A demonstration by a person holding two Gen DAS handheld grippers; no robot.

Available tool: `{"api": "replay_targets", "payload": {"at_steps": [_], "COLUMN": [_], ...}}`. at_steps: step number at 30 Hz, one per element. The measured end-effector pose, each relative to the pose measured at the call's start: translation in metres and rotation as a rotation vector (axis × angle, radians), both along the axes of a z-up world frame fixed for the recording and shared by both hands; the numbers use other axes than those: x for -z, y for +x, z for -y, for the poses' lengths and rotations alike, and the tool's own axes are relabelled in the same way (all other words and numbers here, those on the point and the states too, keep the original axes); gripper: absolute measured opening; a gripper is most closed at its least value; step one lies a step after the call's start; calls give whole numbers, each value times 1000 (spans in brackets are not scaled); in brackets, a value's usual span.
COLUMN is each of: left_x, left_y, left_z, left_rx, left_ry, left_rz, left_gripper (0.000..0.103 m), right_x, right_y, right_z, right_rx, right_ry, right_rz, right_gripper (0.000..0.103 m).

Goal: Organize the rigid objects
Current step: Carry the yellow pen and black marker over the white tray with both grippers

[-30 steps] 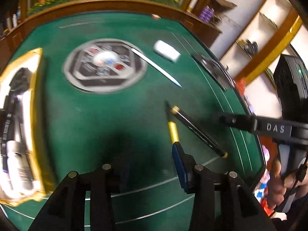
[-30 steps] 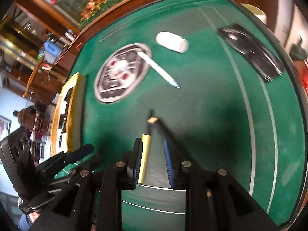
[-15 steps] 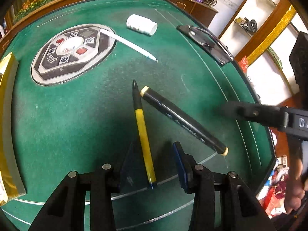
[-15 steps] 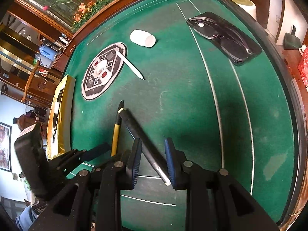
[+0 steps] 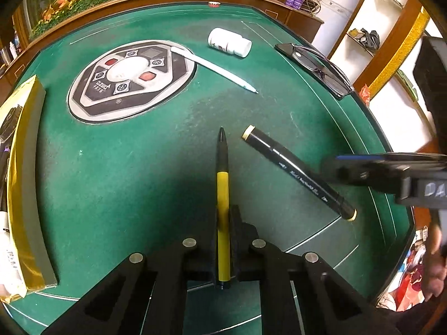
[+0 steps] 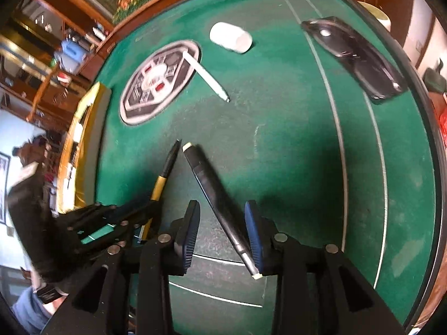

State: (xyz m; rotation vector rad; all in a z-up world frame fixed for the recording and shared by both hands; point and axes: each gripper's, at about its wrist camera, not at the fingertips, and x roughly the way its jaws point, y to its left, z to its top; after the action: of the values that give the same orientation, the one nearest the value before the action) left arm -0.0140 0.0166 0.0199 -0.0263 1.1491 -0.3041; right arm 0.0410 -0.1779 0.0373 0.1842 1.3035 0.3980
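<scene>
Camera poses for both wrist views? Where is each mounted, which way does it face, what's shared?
Left wrist: on the left gripper, facing forward and down over the green table; its jaws are shut on the yellow pen; the right gripper enters at right.
Right wrist: on the right gripper, same heading; open jaws straddle the black marker; the left gripper shows lower left.
Shared: both pens, white pen, white bottle, glasses.

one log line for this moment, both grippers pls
left gripper: shut on yellow-and-black pen | right gripper: open, straddling black marker with cream end caps | both on green felt table
</scene>
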Motion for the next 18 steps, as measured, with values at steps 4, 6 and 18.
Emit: {"api": "replay_targets", "payload": {"at_steps": [4,6,18], "left_x": [2,2,-10], "left_y": [3,2,-3], "left_z": [-3,-1,-9], "left_rx": [3,13,-11], "left_ry": [-20,-9,-12], "left_rz": [-6,-3,61], "left_gripper": [8,8,8], "right_x": [14,15,7], "right_y": [1,1,-3], "right_z": [-16,-20,-34], "right_rx": [-41,-54,-108], "right_ry": [-63,-84,-189], "right_rz": [-5,13,129], "right_gripper": [32,32,14]}}
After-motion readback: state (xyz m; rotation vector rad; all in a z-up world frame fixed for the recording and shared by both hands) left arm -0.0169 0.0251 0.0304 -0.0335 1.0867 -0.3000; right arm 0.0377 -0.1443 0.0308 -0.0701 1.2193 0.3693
